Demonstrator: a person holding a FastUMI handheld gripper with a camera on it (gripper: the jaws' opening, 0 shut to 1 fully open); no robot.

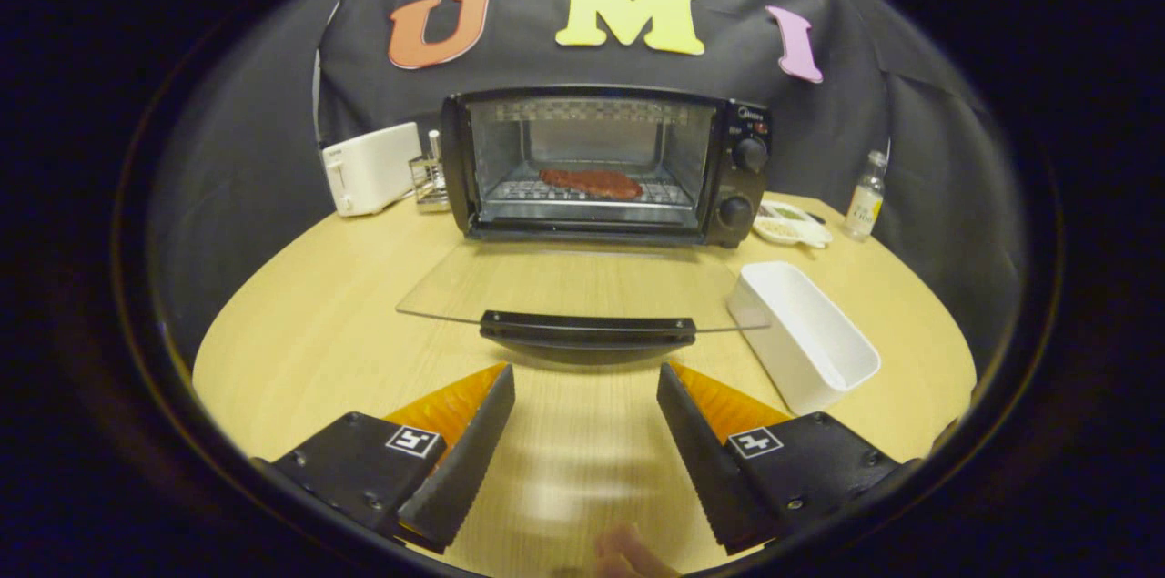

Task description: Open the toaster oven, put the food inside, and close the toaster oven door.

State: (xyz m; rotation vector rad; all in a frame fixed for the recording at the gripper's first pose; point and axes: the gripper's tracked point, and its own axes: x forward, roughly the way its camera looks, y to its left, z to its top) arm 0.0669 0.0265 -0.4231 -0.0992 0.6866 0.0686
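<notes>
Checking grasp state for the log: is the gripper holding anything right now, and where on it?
Nothing is held. The gripper is open and empty, fingers just short of the door handle. The food lies on the toaster oven rack.

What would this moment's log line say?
gripper: open, empty | black toaster oven glass door: down | reddish meat slab: on rack | next: close door

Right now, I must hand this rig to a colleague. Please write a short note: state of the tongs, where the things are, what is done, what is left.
Tongs: open, holding nothing, low over the round wooden table, just short of the door handle.
Black toaster oven: its glass door lies fully down, black handle just ahead of the fingertips.
Reddish-brown slab of food: already on the wire rack inside.
White rectangular tray: empty, ahead of the right finger.
Done: oven opened, food in.
Left: lift the door shut.
</notes>
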